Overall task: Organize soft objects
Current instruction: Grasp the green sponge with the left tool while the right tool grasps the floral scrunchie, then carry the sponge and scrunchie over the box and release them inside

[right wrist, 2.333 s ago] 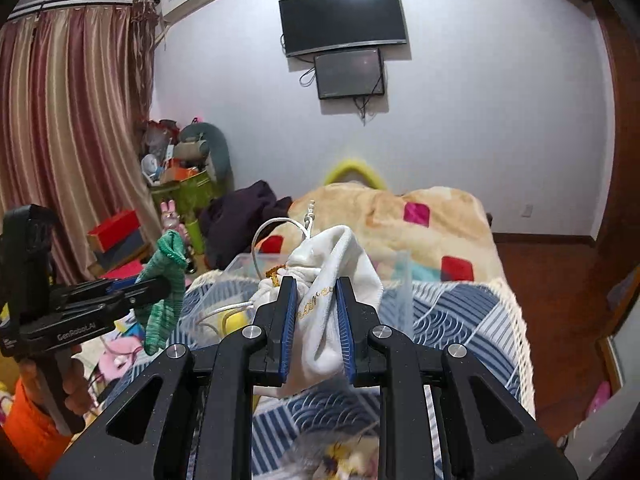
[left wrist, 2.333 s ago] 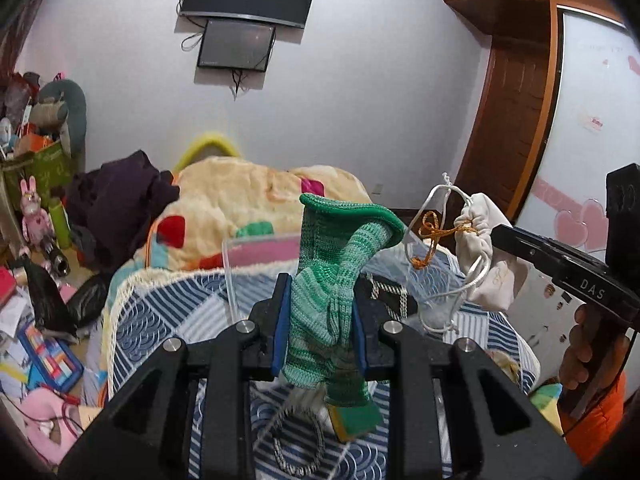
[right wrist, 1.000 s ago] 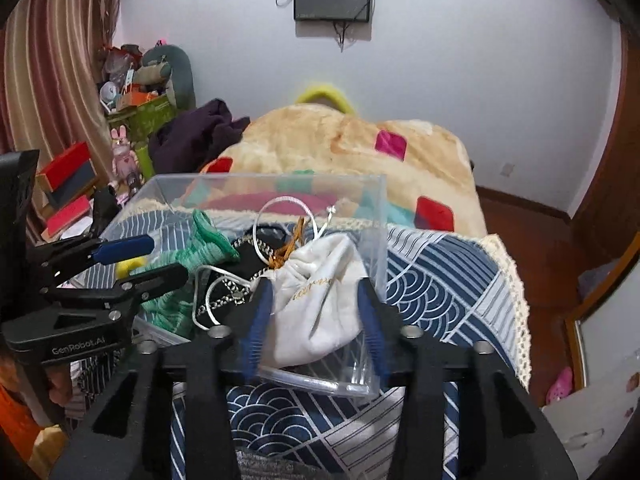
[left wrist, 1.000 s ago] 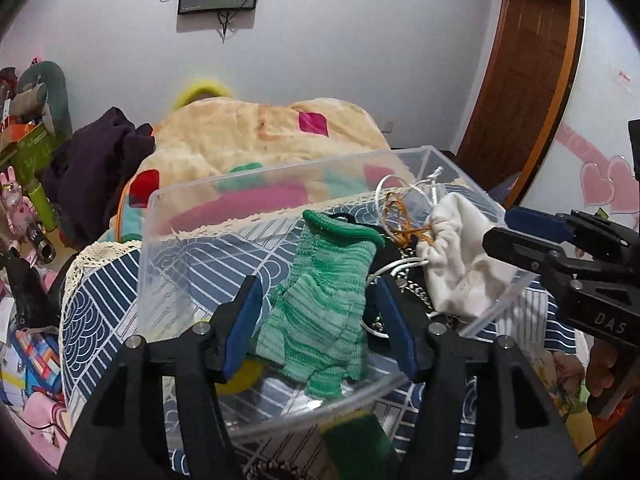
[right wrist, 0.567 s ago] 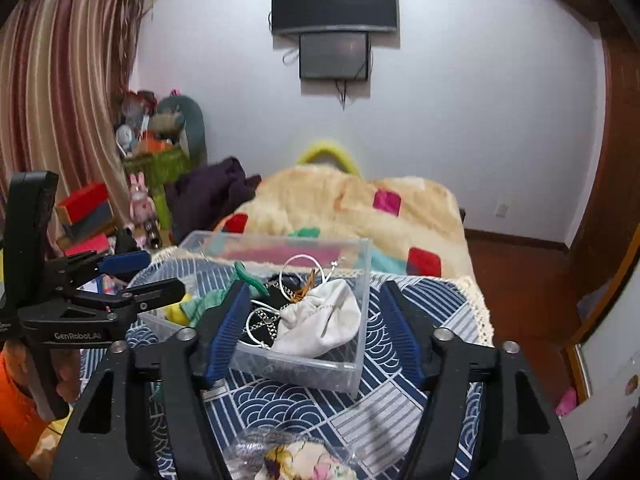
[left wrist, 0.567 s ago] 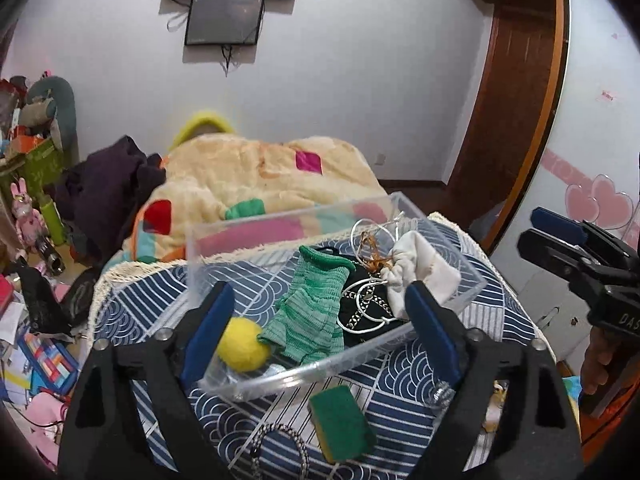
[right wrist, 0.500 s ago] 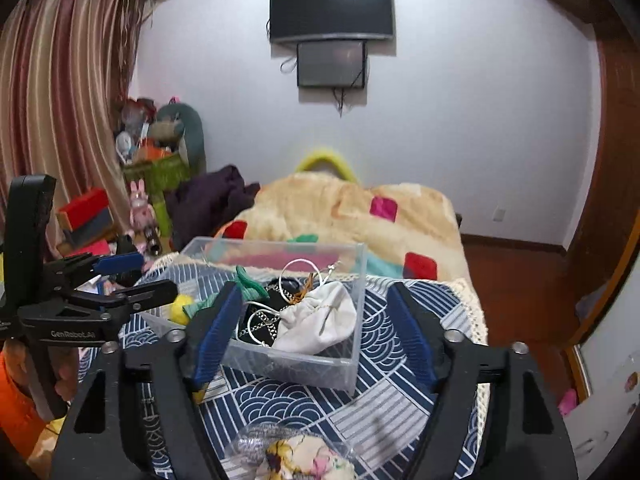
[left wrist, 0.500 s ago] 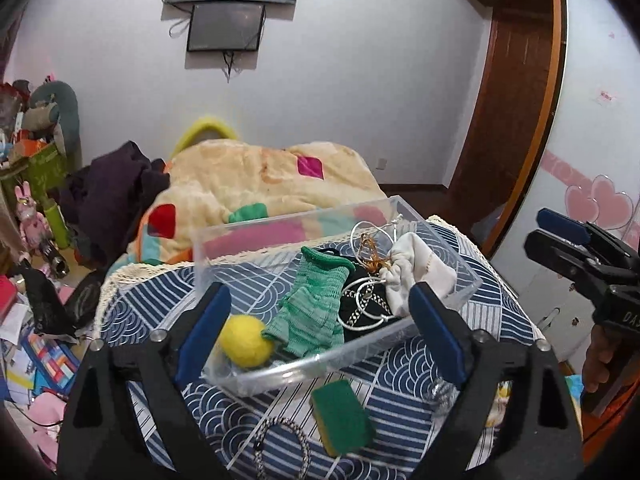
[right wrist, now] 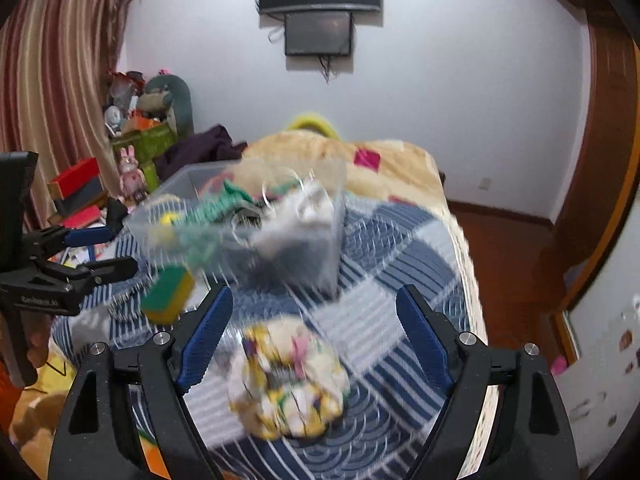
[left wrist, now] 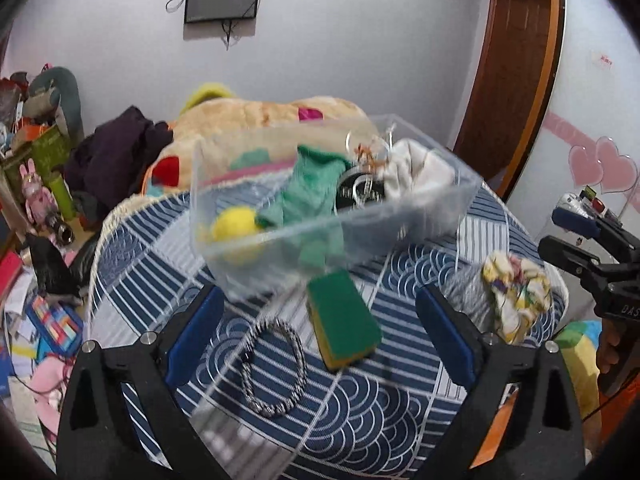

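A clear plastic bin [left wrist: 416, 216] stands on the blue patterned cloth; it holds a green knit sock [left wrist: 308, 188], a white drawstring pouch [left wrist: 416, 170], a yellow ball [left wrist: 234, 226] and a black item with rings. My left gripper [left wrist: 318, 332] is open and empty above a green-and-yellow sponge [left wrist: 344, 318] and a braided bracelet [left wrist: 276, 368]. My right gripper [right wrist: 312, 332] is open and empty, just above a flowered scrunchie [right wrist: 286, 380]. The scrunchie also shows in the left wrist view [left wrist: 518, 294]. The bin [right wrist: 320, 256] is blurred in the right wrist view.
A beige quilt [left wrist: 260, 116] with coloured squares lies behind the bin. Dark clothes [left wrist: 116, 152] and toys pile up at the left. A wooden door [left wrist: 516, 60] is at the right. The floor at left is cluttered.
Both grippers let go of the sock and the pouch into the bin, opened wide, pulled back, and have now dropped lower toward the sponge and scrunchie.
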`<state>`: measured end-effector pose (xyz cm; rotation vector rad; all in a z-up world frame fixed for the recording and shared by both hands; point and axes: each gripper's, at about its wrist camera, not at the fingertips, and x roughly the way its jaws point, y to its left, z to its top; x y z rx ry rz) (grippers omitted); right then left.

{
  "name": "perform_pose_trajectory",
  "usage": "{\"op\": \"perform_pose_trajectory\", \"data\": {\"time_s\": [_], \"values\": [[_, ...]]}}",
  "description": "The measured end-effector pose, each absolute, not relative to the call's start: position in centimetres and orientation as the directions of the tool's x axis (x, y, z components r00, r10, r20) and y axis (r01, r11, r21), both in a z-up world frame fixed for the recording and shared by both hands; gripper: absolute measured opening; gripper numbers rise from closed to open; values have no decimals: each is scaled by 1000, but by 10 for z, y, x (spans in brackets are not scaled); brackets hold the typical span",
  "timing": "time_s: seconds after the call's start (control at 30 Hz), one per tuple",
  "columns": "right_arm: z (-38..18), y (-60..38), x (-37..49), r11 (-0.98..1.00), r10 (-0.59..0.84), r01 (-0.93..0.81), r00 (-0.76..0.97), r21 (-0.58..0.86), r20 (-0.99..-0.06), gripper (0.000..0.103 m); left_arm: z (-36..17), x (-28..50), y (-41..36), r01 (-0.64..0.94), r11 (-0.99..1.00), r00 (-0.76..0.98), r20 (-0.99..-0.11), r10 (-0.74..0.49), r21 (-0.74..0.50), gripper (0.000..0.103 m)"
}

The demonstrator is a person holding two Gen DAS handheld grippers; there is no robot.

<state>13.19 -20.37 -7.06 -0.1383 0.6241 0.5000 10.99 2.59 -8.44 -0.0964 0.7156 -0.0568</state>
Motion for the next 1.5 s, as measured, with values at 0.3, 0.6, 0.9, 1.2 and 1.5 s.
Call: {"op": "perform_pose_trajectory", "data": {"time_s": [0.3, 0.6, 0.9, 1.2, 1.5], "values": [[-108, -220, 132, 866, 435, -481, 592, 136, -678, 44, -116, 117, 14, 29, 988, 709, -693, -129, -155, 73], [-102, -219, 124, 867, 441, -483, 621, 128, -647, 13, -130, 130, 2, 41, 992, 697, -709, -111, -116, 40], [-68, -220, 121, 856, 493, -489, 669, 170, -557, 12, -104, 111, 5, 59, 991, 757, -641, -125, -124, 37], [-28, -193, 131, 827, 551, -530, 703, 187, -449, 12, -53, 104, 21, 46, 990, 835, -539, -113, -135, 37], [-10, -160, 158, 824, 554, -545, 724, 152, -411, 12, -24, 124, 50, -8, 995, 877, -479, -41, -101, 37]]}}
